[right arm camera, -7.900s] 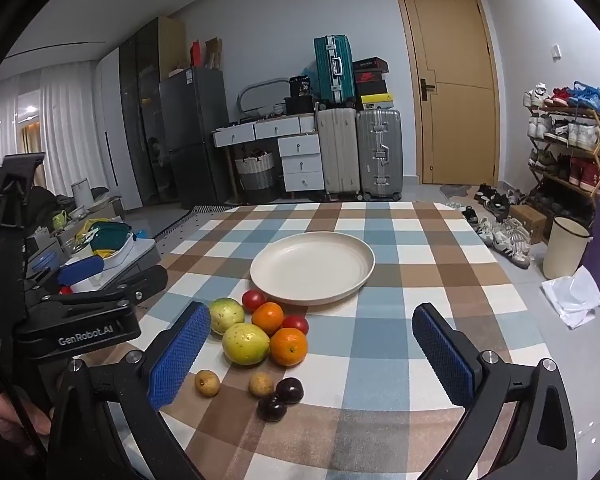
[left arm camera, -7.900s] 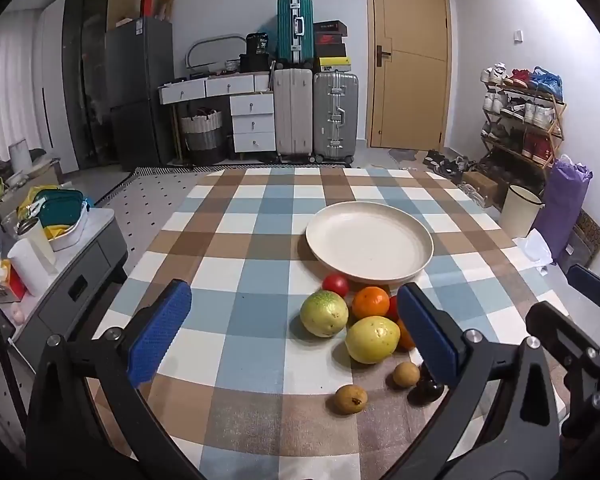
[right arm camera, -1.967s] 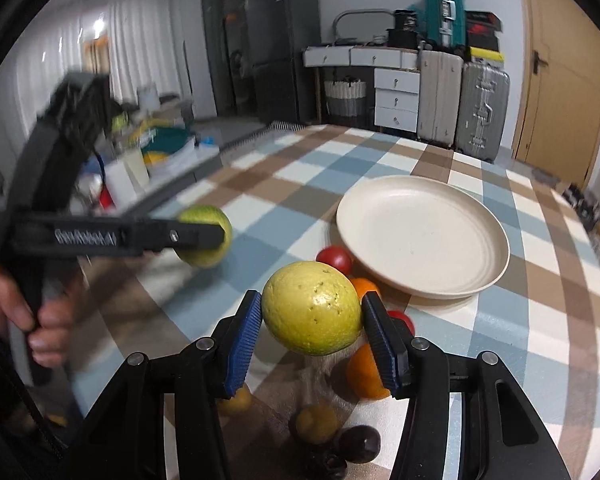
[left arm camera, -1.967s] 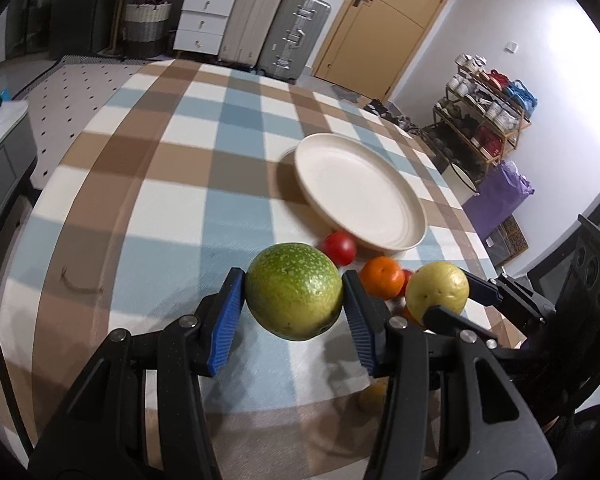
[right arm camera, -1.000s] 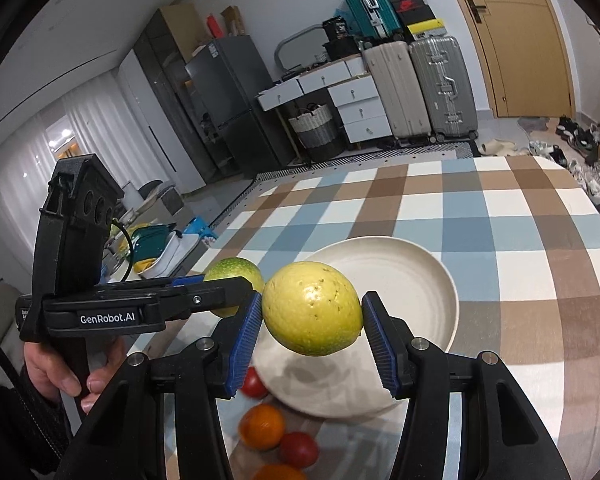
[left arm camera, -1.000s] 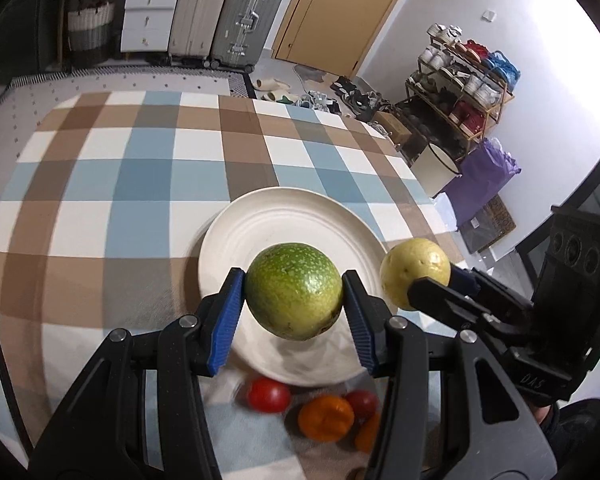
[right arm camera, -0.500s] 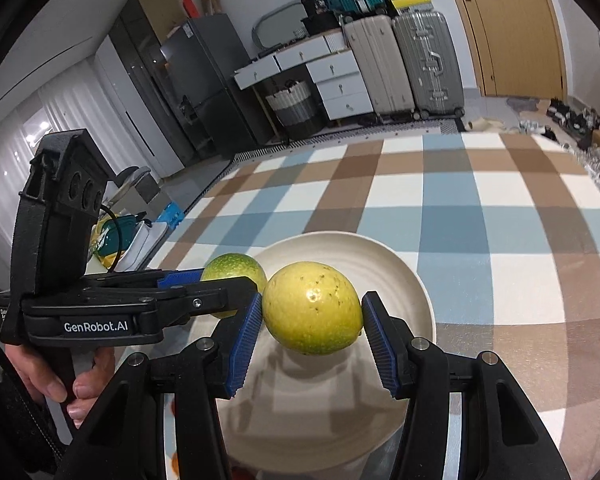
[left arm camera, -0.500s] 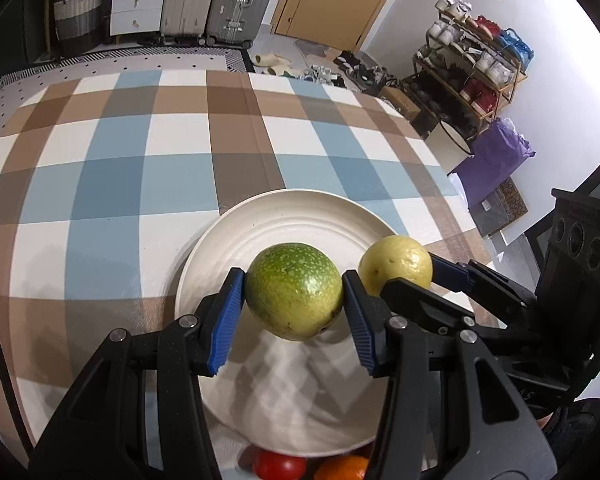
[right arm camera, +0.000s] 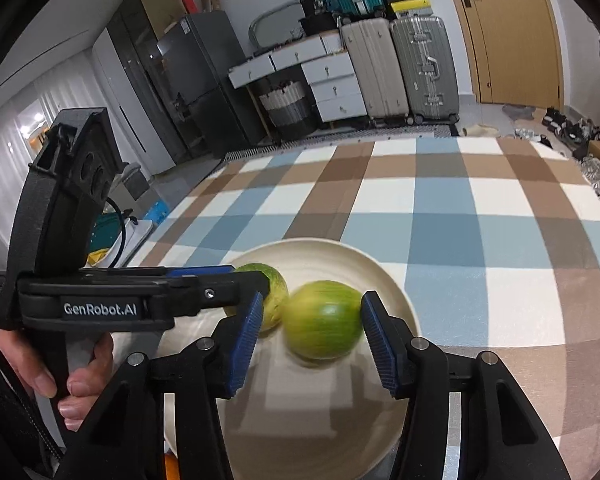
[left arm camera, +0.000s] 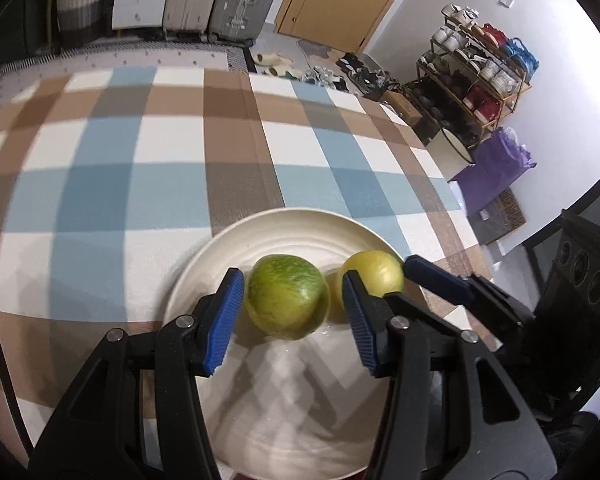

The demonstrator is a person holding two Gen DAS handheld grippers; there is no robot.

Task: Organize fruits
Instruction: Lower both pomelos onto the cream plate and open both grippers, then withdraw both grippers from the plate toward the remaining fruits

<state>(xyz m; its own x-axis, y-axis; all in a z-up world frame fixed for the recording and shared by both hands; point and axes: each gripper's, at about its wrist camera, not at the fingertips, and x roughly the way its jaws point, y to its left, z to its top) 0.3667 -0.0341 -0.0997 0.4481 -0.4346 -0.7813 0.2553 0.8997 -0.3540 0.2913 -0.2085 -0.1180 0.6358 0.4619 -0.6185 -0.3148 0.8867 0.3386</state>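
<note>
Grippers [left arm camera: 292,312] [right arm camera: 308,338] open over plate [left arm camera: 284,412]

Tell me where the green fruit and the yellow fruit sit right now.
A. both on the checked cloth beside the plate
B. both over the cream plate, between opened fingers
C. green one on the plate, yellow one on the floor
B: the green fruit and yellow fruit are side by side over the cream plate, with gaps to the blue pads of the left gripper and right gripper.

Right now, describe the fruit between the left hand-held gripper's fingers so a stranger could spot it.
Find the checked tablecloth, then the round cream plate on it. Two round fruits sit side by side on the plate; yours is the green fruit, between the blue pads of the left hand-held gripper. It is darker and mottled green, while its neighbour, the yellow fruit, is paler.
</note>
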